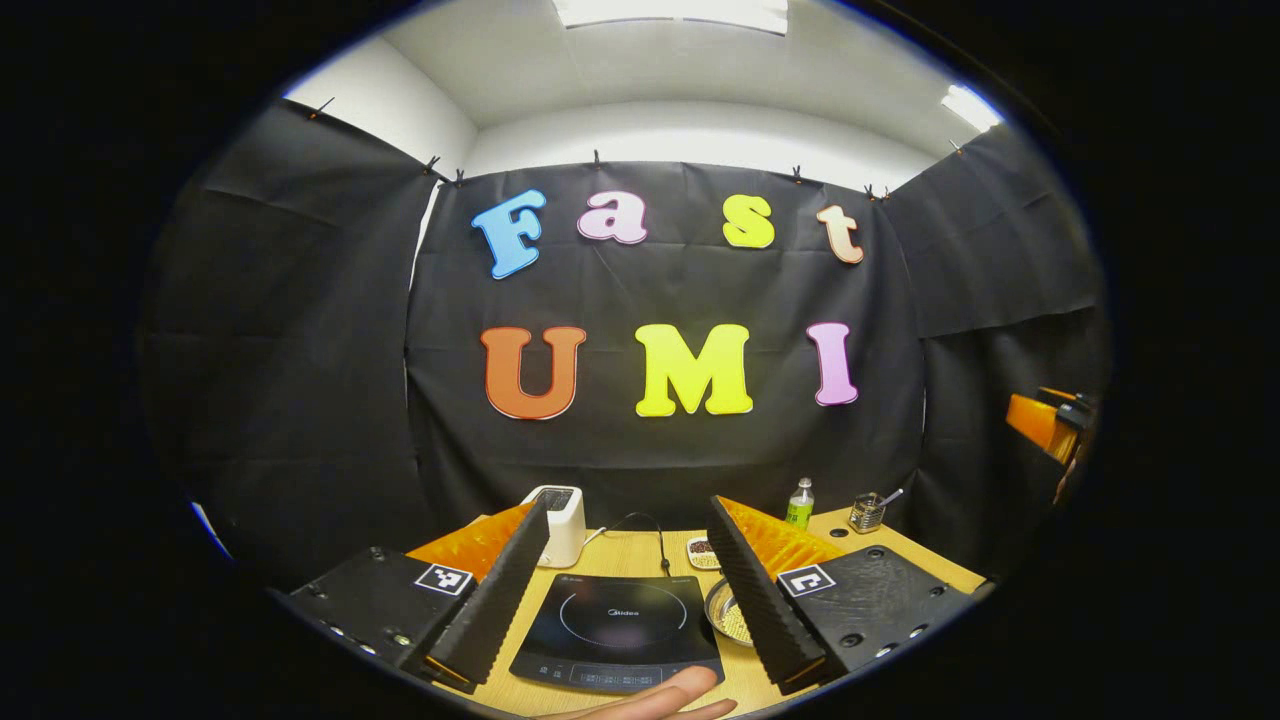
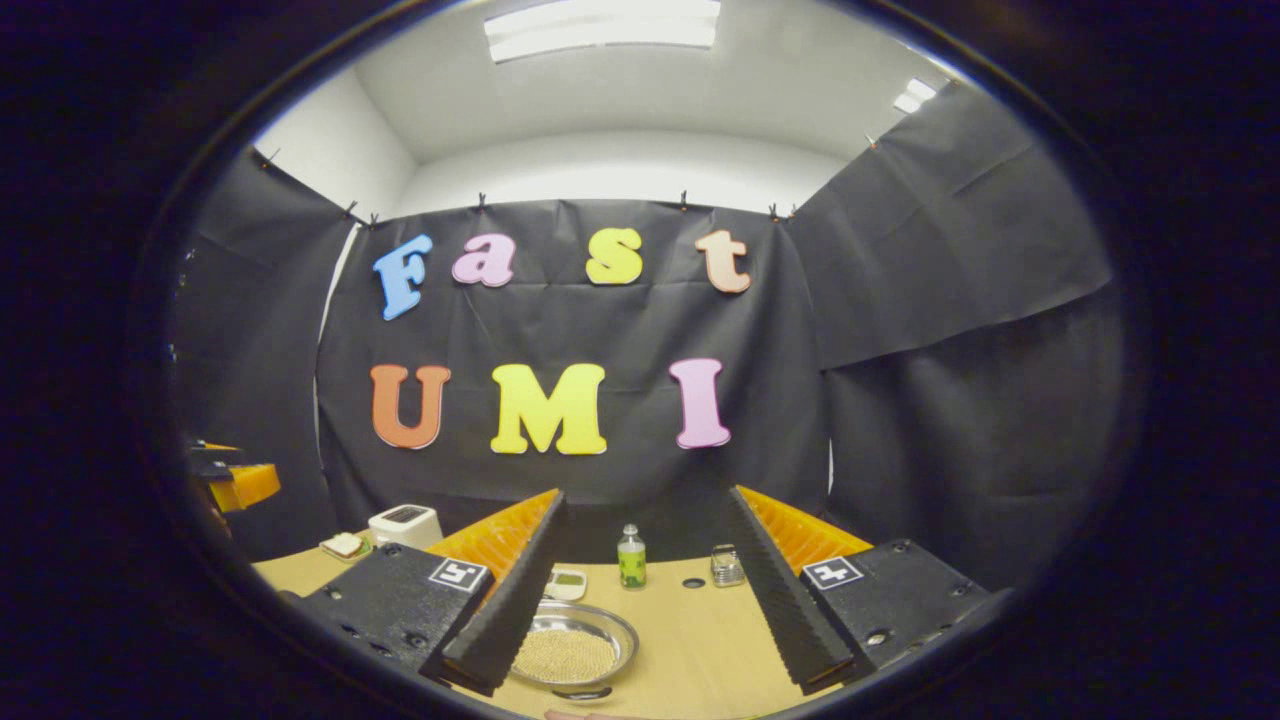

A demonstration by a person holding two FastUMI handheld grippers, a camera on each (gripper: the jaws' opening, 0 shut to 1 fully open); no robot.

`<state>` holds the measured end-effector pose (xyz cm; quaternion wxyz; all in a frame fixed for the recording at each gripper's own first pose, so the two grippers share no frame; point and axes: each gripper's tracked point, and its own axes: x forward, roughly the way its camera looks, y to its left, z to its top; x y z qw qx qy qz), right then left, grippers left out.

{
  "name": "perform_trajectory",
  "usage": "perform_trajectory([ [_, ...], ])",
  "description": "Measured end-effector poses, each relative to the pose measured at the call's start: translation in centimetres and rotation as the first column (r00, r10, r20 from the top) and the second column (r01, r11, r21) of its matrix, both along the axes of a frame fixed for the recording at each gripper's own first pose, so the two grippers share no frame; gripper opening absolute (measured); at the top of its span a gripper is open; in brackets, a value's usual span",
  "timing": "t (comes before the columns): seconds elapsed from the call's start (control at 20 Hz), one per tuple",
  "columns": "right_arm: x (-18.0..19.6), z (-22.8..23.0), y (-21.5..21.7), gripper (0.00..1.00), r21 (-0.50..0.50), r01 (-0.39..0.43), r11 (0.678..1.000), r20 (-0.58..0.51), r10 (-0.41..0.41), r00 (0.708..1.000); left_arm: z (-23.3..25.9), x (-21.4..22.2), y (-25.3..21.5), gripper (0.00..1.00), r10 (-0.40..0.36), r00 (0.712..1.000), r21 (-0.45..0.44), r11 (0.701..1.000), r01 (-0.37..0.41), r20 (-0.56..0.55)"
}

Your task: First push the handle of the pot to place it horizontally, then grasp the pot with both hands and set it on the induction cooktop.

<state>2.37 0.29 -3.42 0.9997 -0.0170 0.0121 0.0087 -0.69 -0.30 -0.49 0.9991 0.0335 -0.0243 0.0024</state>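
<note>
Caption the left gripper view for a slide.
Open left gripper hovers above the induction cooktop, toaster behind, on a wooden table.

left tool (image 1: pixel 630 600): ribbed fingers | black screwed plates | square markers | orange housing

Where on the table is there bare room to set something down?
Bare wood lies right of the metal dish, in front of the green bottle and small jar. The induction cooktop top is bare too. It is crowded behind the cooktop: toaster, cable, small dish.
</note>
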Motion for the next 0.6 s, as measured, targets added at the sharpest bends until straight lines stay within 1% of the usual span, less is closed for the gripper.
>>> perform_trajectory([
  [0.05,0.4,-0.8,0.8,0.96,0.003,-0.029,1.0,-0.014,0.029,0.999,0.0,-0.1,-0.1,0.95,-0.003,1.0,0.002,1.0,0.003,0.001],
  [0.1,0.8,-1.5,1.4,0.94,-0.003,-0.048,0.999,-0.021,0.048,0.999,-0.1,-0.3,-0.2,0.95,-0.003,1.0,0.003,1.0,0.003,0.005],
  [0.15,1.4,-2.4,1.4,0.92,-0.015,-0.055,0.998,-0.029,0.055,0.998,-0.1,-0.3,-0.1,0.95,-0.004,1.0,0.005,1.0,0.004,0.009],
  [0.2,1.8,-3.3,1.7,0.83,-0.025,-0.067,0.997,-0.042,0.066,0.997,-0.2,-0.5,-0.2,0.95,-0.005,1.0,0.009,1.0,0.005,0.012],
  [0.25,2.1,-4.4,2.4,0.81,-0.03,-0.082,0.996,-0.062,0.08,0.995,-0.3,-0.7,-0.2,0.95,-0.004,1.0,0.011,1.0,0.004,0.014],
  [0.35,2.3,-6.2,3.6,0.7,-0.005,-0.116,0.993,-0.094,0.115,0.989,-0.5,-1.2,-0.1,0.95,-0.001,1.0,0.013,1.0,0.0,0.022],
  [0.4,2.5,-7.3,4.0,0.53,-0.009,-0.131,0.991,-0.115,0.129,0.985,-0.6,-1.4,-0.1,0.95,0.0,1.0,0.013,1.0,0.0,0.026],
  [0.45,2.8,-8.6,4.4,0.42,-0.017,-0.143,0.99,-0.143,0.139,0.98,-0.8,-1.5,-0.2,0.95,-0.002,1.0,0.014,1.0,0.001,0.028],
  [0.5,2.8,-9.9,4.8,0.19,-0.022,-0.148,0.989,-0.172,0.142,0.975,-1.0,-1.6,0.0,0.95,-0.001,1.0,0.015,1.0,0.0,0.027],
  [0.6,2.8,-12.2,5.3,0.0,-0.012,-0.157,0.988,-0.221,0.15,0.964,-1.1,-1.7,0.2,0.95,0.003,1.0,0.017,1.0,-0.003,0.029],
])
